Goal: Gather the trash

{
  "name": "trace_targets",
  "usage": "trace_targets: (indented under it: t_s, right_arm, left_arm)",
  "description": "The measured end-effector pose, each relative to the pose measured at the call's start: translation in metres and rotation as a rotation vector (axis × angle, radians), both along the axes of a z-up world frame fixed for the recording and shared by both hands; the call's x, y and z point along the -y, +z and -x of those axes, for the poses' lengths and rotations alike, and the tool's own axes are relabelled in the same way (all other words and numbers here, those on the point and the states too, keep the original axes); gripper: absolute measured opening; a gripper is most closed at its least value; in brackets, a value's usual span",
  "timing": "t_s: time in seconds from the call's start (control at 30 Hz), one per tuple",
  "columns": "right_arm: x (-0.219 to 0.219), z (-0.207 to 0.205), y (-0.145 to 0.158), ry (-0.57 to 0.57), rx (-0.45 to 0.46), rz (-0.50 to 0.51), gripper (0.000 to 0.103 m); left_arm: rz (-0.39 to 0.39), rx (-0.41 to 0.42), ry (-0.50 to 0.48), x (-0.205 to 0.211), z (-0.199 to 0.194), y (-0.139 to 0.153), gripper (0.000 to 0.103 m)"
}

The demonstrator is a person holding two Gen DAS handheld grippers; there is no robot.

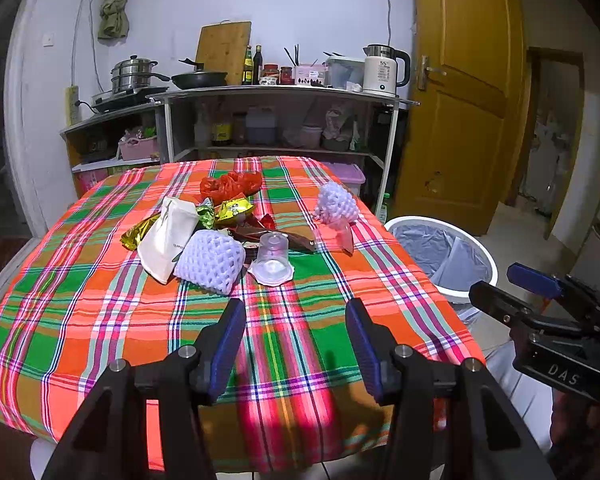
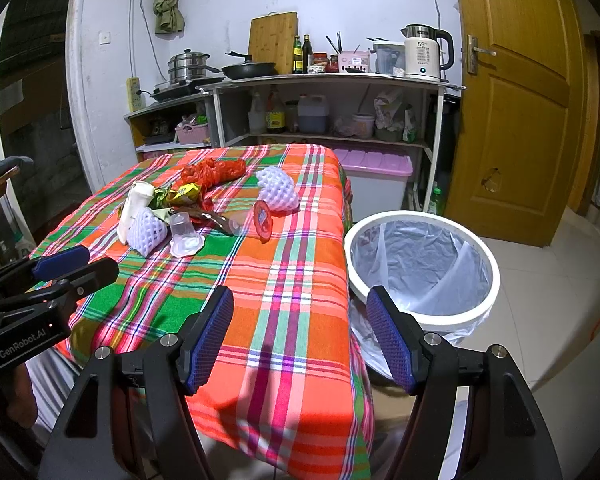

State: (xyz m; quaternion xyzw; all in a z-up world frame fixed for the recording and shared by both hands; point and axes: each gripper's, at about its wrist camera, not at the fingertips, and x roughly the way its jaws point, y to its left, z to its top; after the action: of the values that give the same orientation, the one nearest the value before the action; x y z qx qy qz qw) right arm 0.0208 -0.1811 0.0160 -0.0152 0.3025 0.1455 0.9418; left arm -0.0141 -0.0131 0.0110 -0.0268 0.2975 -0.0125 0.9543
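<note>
Both my left gripper (image 1: 296, 344) and right gripper (image 2: 300, 336) stood open, empty; all trash (image 1: 212, 236) remained on the table (image 1: 100, 320), bin (image 2: 420, 264) unfilled.

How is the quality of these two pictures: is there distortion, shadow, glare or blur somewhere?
Left wrist view: strong fisheye bending, dark corners; the door bows; gripper shadows fall on the plaid tablecloth, whose near edge looks soft. Right wrist view: same bending; the trash bin liner shows mild sheen, shadows lie on the cloth near the fingers, and the trash pile stays sharp.
</note>
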Motion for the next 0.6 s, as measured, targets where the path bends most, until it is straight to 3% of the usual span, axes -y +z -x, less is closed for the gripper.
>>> trace_targets:
  t_s: [0.6]
  right_arm:
    - [-0.0057, -0.0053, -0.0070, 0.005, -0.016, 0.010, 0.070]
  left_arm:
    - [0.013, -0.017, 0.009, -0.0048, -0.0040, -0.0053, 0.052]
